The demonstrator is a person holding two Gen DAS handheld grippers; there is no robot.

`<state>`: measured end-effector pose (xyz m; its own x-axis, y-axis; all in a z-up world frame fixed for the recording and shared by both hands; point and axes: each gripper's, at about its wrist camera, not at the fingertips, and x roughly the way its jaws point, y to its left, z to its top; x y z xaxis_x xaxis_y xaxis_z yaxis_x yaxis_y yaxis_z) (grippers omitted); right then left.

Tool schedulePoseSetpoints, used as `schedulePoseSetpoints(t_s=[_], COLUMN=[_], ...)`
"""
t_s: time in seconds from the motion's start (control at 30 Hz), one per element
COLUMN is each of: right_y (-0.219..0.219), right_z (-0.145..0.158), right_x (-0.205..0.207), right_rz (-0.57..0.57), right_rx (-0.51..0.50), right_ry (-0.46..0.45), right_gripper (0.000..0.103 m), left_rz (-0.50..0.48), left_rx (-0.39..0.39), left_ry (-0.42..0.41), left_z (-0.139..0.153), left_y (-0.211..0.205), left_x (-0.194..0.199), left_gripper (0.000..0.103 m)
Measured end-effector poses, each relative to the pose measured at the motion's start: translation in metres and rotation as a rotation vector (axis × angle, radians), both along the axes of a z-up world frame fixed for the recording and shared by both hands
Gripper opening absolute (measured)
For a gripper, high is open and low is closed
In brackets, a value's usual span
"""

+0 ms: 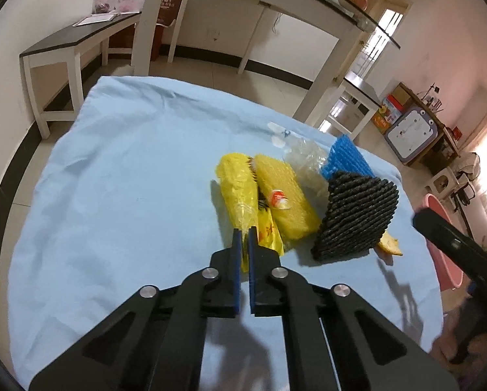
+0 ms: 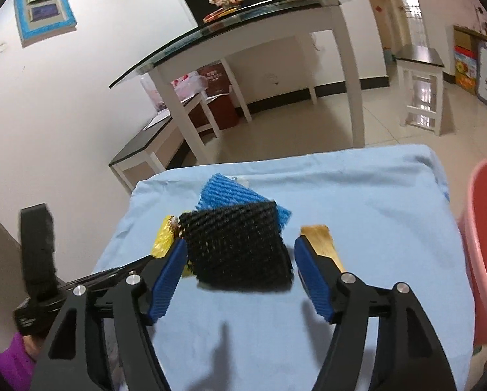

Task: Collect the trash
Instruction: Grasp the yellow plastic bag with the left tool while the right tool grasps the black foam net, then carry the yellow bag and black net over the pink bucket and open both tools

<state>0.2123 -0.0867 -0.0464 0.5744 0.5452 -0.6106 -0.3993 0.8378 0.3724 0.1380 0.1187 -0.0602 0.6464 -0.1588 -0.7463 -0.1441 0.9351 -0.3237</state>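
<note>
A pile of trash lies on the blue cloth. It holds a yellow plastic bag, a yellow foam net, a clear crumpled wrapper, a blue foam net, a black foam net and a peel. My left gripper is shut on the yellow plastic bag's near end. My right gripper is open, its jaws standing either side of the black foam net. The blue foam net and the peel lie just beyond.
A pink bin stands at the right of the cloth-covered table and shows in the left wrist view. Beyond are a glass-topped table, a low bench, a white stool and tiled floor.
</note>
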Motion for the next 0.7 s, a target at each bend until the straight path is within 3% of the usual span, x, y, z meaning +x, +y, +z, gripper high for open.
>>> schedulePoseSetpoints(t_s=[0.23, 0.3, 0.37, 0.43, 0.7], right_y=[0.018, 0.021, 0.024, 0.026, 0.016], right_z=[-0.024, -0.027, -0.029, -0.03, -0.013], right_x=[0.024, 0.022, 0.02, 0.016, -0.018], right_rz=[0.017, 0.03, 0.045, 0.066, 0.1], right_rx=[-0.061, -0.062, -0.079, -0.083, -0.028], right_ry=[0.069, 0.076, 0.077, 0.083, 0.044], right_gripper=[0.066, 0.05, 0.026, 0.012, 0.007], left_rz=[0.006, 0.006, 0.005, 0.006, 0.011], left_rx=[-0.011, -0.01, -0.013, -0.013, -0.013], left_ry=[-0.008, -0.007, -0.005, -0.005, -0.02], left_z=[0.008, 0.008, 0.008, 0.009, 0.016], left_y=[0.004, 0.003, 0.002, 0.001, -0.002], left_x=[-0.008, -0.009, -0.011, -0.012, -0.028], left_gripper=[0.002, 0.002, 0.002, 0.002, 0.002])
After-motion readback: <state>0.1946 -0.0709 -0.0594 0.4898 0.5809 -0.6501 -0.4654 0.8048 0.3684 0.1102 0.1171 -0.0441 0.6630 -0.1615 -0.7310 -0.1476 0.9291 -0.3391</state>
